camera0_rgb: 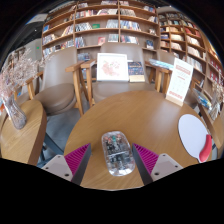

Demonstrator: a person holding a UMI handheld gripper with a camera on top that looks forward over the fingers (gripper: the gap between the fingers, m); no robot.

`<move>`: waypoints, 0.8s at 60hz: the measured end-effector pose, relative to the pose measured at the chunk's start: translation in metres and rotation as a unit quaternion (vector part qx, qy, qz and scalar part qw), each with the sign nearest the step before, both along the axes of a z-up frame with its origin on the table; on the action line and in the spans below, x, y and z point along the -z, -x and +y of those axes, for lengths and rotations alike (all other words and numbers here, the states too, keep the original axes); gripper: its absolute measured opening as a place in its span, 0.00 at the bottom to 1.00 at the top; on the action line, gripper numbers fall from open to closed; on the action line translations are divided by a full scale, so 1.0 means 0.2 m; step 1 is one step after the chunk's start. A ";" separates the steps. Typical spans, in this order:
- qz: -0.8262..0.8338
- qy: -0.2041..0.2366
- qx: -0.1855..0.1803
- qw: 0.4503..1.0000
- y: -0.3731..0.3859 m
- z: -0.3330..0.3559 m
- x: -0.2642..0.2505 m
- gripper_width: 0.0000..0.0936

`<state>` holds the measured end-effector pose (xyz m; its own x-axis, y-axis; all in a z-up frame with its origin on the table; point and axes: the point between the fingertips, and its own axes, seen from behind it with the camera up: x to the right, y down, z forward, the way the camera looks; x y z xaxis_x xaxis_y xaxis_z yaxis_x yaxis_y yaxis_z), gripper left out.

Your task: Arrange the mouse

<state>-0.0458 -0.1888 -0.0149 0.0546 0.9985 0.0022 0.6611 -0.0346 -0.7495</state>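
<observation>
A clear see-through mouse (116,152) lies on the round wooden table (140,115), between my two fingers. My gripper (112,166) is open. Its magenta pads (76,157) stand either side of the mouse with a gap at each side, and the mouse rests on the table on its own. A white round mat (193,135) lies on the table to the right, beyond the right finger.
A red object (207,149) lies by the white mat. A standing card (180,80) is at the table's far right. Wooden chairs (85,85) and displayed books (112,67) stand beyond the table, bookshelves (100,25) behind. A vase with dried flowers (12,104) stands on the left.
</observation>
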 end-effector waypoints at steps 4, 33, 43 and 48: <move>0.004 -0.002 -0.006 1.000 0.01 0.00 0.00 0.88; 0.070 0.003 -0.007 0.997 0.05 0.32 -0.49 0.43; 0.095 -0.031 0.044 0.994 0.13 0.94 -0.66 0.43; 0.088 -0.053 0.076 0.992 0.17 1.26 -0.58 0.43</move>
<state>-0.0804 0.0630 0.1012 0.2134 0.9734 0.0834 0.5132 -0.0390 -0.8574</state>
